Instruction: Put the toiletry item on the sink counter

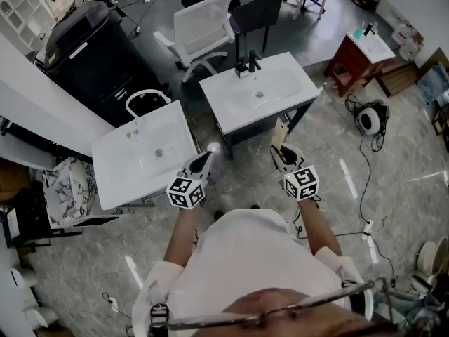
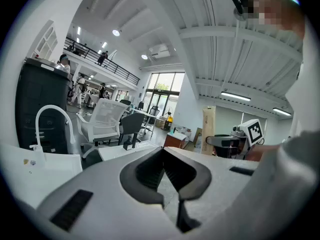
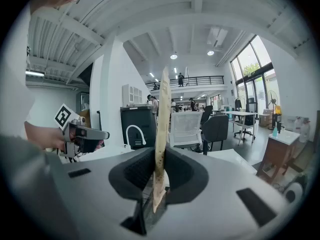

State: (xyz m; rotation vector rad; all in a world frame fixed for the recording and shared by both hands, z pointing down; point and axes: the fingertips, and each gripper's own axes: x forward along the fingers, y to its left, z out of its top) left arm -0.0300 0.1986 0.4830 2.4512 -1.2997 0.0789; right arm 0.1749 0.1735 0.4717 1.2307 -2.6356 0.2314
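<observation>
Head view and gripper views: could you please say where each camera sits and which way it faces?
Head view: on the person's head, steeply down onto the sink; arms, left gripper, right gripper show.
Left gripper view: on that gripper, along its shut, empty jaws.
Right gripper view: on that gripper, along jaws clamping a flat tan item.
Gripper views share the white faucet.

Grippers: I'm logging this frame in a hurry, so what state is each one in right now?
Left gripper: shut, nothing between the jaws.
Right gripper: shut on a thin tan item that stands upright, seen edge-on.
</observation>
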